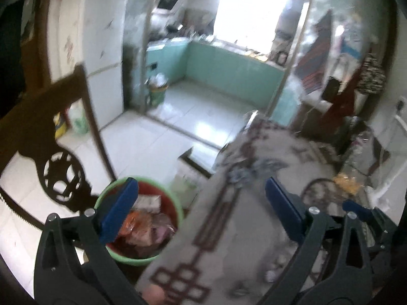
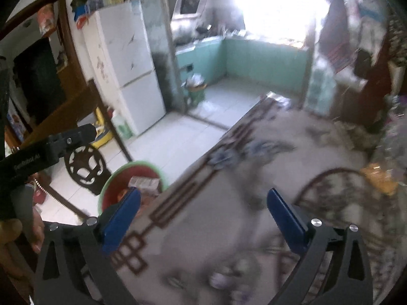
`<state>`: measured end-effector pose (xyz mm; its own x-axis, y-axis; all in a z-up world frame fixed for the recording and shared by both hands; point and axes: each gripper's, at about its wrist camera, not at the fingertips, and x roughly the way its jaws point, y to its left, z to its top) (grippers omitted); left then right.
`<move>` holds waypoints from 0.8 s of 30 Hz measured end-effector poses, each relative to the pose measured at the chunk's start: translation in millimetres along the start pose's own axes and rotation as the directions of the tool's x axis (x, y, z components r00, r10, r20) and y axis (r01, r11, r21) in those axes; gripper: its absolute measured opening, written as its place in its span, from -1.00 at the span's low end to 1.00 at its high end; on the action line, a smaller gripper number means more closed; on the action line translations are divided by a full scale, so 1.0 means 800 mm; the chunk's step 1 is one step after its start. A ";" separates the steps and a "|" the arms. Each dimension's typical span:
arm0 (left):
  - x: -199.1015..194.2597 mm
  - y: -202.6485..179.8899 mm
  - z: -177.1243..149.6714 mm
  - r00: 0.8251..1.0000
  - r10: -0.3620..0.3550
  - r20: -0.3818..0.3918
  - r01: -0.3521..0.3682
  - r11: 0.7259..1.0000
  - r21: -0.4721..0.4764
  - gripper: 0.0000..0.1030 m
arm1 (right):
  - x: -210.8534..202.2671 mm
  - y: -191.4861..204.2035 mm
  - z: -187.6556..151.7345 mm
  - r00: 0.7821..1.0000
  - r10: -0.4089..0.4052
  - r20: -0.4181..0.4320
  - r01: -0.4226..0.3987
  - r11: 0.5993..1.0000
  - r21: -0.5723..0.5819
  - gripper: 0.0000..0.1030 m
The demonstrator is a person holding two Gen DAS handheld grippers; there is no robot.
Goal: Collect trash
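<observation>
both grippers wide open above the table, bin at seven o'clock

the only writing that can be made out is pale lettering along the black arm of the left gripper [image 2: 48, 150], seen from the right wrist view at nine o'clock; it is too blurred to read with certainty. a yellow-and-blue package [image 1: 60, 126] on the floor carries print that cannot be read.

the trash bin [image 1: 142, 254], a green-rimmed bucket with a red lining, stands on the white tile floor just beside the table's edge, at seven o'clock in the left wrist view. it holds crumpled wrappers [image 1: 145, 226]: an orange one, pinkish plastic and a pale carton-like piece near the top. a second, smaller green bin [image 1: 157, 90] with white waste sits well apart by the kitchen doorway, at eleven o'clock.

the left gripper [image 1: 201, 207] has its blue fingers spread wide, gripping nothing; one finger overlaps the bin in view, the other hangs over the patterned tablecloth [image 1: 229, 228]. the right gripper [image 2: 203, 218] is likewise spread wide and empty above the same cloth. an orange-yellow packet [image 2: 379, 176] lies on the table at three o'clock. a white fridge [image 2: 127, 63] stands at eleven o'clock, and a dark carved chair [image 1: 51, 137] is next to the bin.
</observation>
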<state>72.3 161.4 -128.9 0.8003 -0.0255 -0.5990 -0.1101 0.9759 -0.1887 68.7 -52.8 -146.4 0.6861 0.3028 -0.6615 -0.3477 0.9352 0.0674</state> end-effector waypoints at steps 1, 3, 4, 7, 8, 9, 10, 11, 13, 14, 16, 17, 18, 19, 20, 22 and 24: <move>-0.012 -0.018 0.001 0.999 0.003 0.036 -0.003 1.000 0.023 0.90 | -0.014 -0.007 -0.003 1.000 -0.011 0.020 0.011 1.000 0.001 0.86; -0.029 -0.042 0.000 0.996 0.008 0.088 -0.012 0.999 0.051 0.90 | -0.046 -0.025 -0.006 0.996 -0.046 0.073 0.046 0.999 0.007 0.86; -0.039 -0.056 0.001 0.993 0.008 0.118 -0.015 0.998 0.063 0.90 | -0.057 -0.030 -0.007 0.994 -0.057 0.098 0.056 0.998 0.010 0.86; -0.064 -0.085 0.004 0.986 -0.003 0.167 -0.008 0.998 0.064 0.90 | -0.103 -0.048 -0.014 0.971 -0.100 0.216 0.096 0.995 0.027 0.86; -0.073 -0.093 0.006 0.984 -0.012 0.179 0.001 0.998 0.061 0.90 | -0.117 -0.050 -0.015 0.957 -0.129 0.260 0.124 0.992 0.037 0.86; -0.080 -0.098 0.006 0.982 -0.014 0.190 0.003 0.998 0.060 0.90 | -0.131 -0.051 -0.018 0.936 -0.166 0.310 0.158 0.986 0.052 0.86; -0.086 -0.103 0.007 0.979 -0.014 0.202 0.001 0.998 0.061 0.90 | -0.146 -0.053 -0.023 0.906 -0.213 0.365 0.199 0.977 0.074 0.86; -0.093 -0.107 0.008 0.977 -0.011 0.214 -0.002 0.998 0.061 0.90 | -0.154 -0.054 -0.025 0.887 -0.244 0.392 0.227 0.970 0.089 0.86; -0.105 -0.116 0.007 0.975 -0.023 0.222 0.008 0.998 0.066 0.90 | -0.165 -0.057 -0.040 0.862 -0.302 0.407 0.273 0.953 0.129 0.86; -0.108 -0.119 0.005 0.975 -0.021 0.223 0.006 0.998 0.065 0.90 | -0.168 -0.061 -0.043 0.859 -0.313 0.406 0.277 0.950 0.146 0.87; -0.114 -0.123 0.001 0.974 -0.030 0.224 0.014 0.997 0.071 0.90 | -0.163 -0.066 -0.045 0.881 -0.302 0.364 0.260 0.952 0.161 0.87; -0.115 -0.124 -0.001 0.975 -0.036 0.218 0.020 0.997 0.075 0.90 | -0.161 -0.069 -0.046 0.891 -0.294 0.347 0.250 0.954 0.166 0.86; -0.116 -0.124 -0.001 0.977 -0.038 0.211 0.023 0.997 0.076 0.90 | -0.158 -0.072 -0.046 0.898 -0.289 0.333 0.241 0.954 0.178 0.86; -0.117 -0.125 -0.002 0.978 -0.039 0.203 0.024 0.997 0.076 0.90 | -0.158 -0.073 -0.047 0.900 -0.288 0.327 0.238 0.954 0.185 0.86; -0.118 -0.126 -0.001 0.979 -0.038 0.200 0.023 0.997 0.075 0.90 | -0.157 -0.074 -0.046 0.902 -0.286 0.323 0.235 0.954 0.188 0.86; -0.120 -0.127 0.000 0.981 -0.026 0.195 0.013 0.998 0.068 0.90 | -0.157 -0.075 -0.044 0.905 -0.283 0.318 0.232 0.954 0.188 0.86; -0.122 -0.127 0.001 0.982 -0.007 0.189 -0.005 0.998 0.061 0.90 | -0.158 -0.072 -0.043 0.908 -0.275 0.315 0.227 0.957 0.183 0.86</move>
<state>5.6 65.0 -50.6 0.8979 0.0094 -0.4400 -0.0781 0.9873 -0.1382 -20.2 -151.7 -92.4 0.9201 0.0752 -0.3845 -0.0603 0.9969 0.0508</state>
